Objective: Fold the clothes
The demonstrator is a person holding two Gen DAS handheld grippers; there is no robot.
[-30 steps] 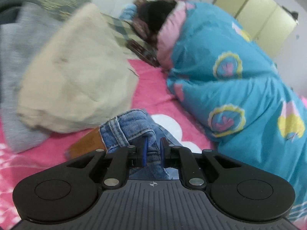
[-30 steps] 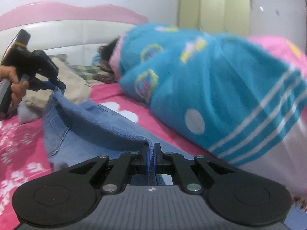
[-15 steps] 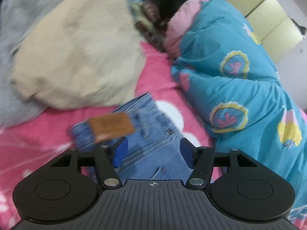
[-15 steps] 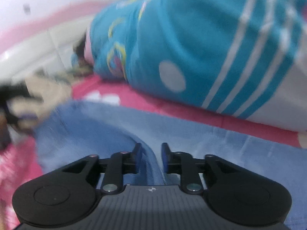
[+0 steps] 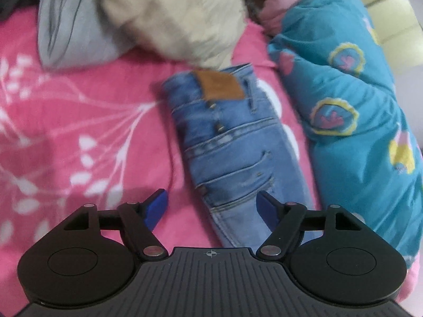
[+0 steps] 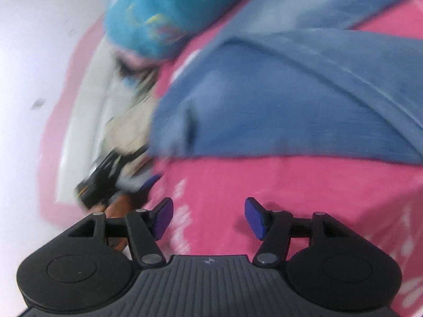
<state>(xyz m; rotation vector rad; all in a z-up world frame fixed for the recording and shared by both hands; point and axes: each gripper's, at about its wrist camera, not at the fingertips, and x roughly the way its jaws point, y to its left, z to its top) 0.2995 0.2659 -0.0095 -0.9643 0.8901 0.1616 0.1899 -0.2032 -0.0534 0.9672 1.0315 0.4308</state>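
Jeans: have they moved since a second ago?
Yes. The jeans dropped from the left hand-held gripper onto the pink bedsheet, beside the blue quilt.

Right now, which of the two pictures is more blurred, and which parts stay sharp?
Right wrist view: heavy motion blur; the jeans and blue quilt smear, only the right gripper is crisp. Left wrist view: milder blur; jeans stitching readable, beige cloth soft, left gripper sharp.
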